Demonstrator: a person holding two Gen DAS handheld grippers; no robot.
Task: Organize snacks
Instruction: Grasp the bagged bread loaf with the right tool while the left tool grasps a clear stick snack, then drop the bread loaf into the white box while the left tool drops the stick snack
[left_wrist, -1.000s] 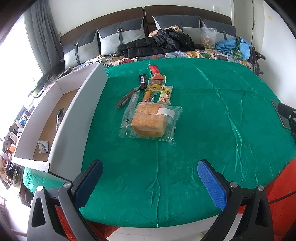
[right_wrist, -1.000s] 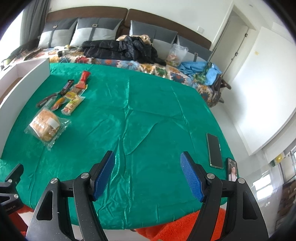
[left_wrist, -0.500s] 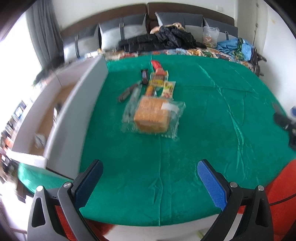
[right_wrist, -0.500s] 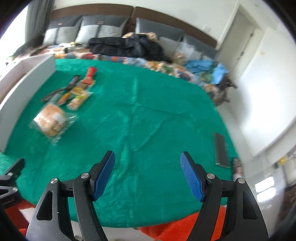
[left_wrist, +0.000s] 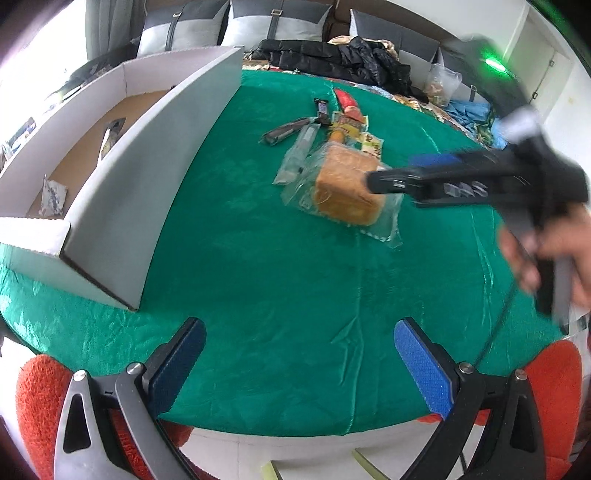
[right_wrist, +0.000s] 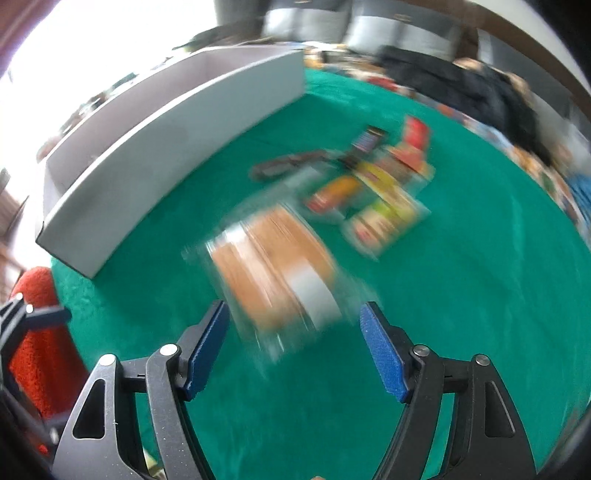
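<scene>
The right wrist view is smeared, the snack pile (right_wrist: 373, 192) hard to read. The right gripper (right_wrist: 295, 347), its fingers just widened and empty, now hovers over the bagged bread (left_wrist: 349, 192) on the green counter (left_wrist: 258, 280); a second ago it was far off. The left gripper (left_wrist: 295, 358) gapes wide, empty.

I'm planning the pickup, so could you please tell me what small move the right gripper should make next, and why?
Probably ease the right gripper down and forward so its jaws straddle the bagged bread, then close. Its jaws have just been opening and stand wide with nothing between them, and the bread lies just ahead of them on the green cloth, nearest of the snacks, with the white box beside it.
</scene>
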